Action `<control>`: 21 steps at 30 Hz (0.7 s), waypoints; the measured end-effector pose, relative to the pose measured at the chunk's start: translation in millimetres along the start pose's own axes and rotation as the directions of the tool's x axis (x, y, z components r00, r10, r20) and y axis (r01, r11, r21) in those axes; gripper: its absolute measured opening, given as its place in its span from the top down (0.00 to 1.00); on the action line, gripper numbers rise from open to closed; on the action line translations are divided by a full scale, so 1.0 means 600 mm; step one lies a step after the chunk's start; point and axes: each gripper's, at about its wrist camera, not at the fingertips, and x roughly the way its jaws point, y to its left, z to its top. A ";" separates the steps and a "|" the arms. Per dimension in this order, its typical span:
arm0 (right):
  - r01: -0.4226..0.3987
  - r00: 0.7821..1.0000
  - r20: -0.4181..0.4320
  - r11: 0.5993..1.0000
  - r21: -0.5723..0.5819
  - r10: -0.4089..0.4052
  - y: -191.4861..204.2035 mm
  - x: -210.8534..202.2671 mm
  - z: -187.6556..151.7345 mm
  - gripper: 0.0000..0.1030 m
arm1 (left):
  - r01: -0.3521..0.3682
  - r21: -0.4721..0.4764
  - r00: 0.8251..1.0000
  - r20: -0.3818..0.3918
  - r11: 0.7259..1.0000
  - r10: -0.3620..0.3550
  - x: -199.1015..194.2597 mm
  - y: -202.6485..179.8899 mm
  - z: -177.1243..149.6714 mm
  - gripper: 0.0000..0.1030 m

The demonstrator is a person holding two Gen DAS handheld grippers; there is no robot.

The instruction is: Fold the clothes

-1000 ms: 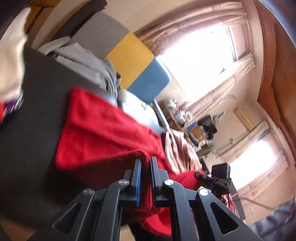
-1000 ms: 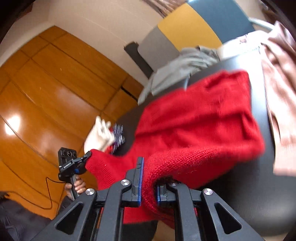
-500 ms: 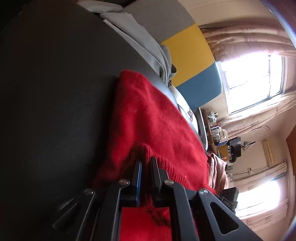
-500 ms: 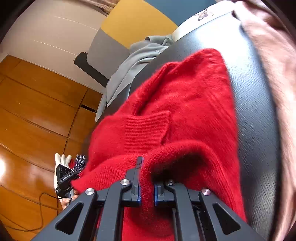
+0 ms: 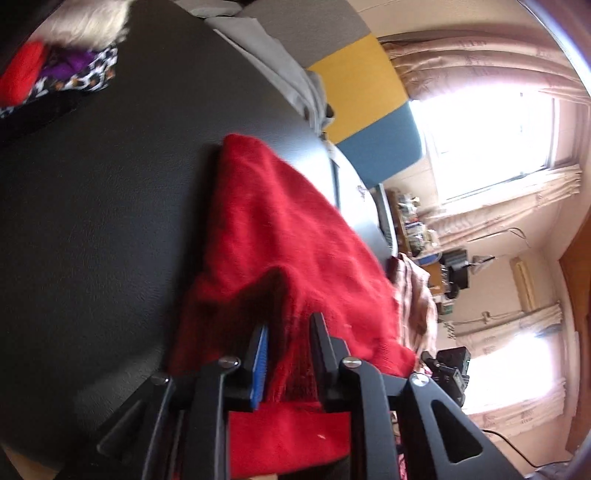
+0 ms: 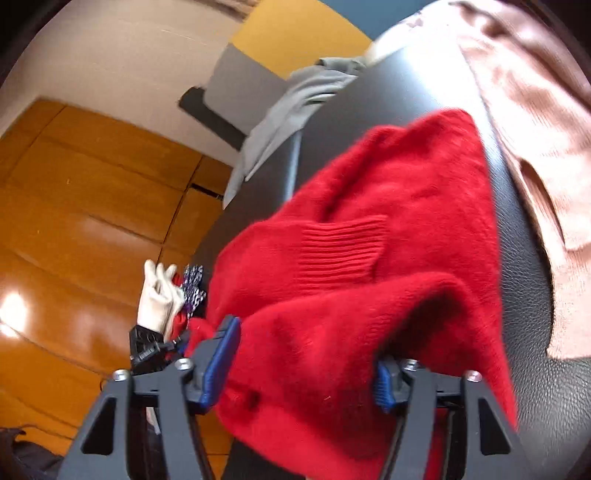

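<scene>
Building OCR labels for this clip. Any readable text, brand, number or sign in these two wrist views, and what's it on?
No readable text in either view.
Red sweater: no tag or label showing.
Pale item at the far end of the black surface: a small dark mark, too blurred to read.
Cluttered shelf by the window: packages too small to read.
Other gripper's camera block: no legible marking.
</scene>
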 end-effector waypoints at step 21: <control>-0.035 0.989 0.146 0.979 0.198 0.006 -0.091 -0.011 0.096 0.70 | 0.090 -0.117 0.991 0.106 0.989 -0.078 0.033 -0.024 0.122 0.92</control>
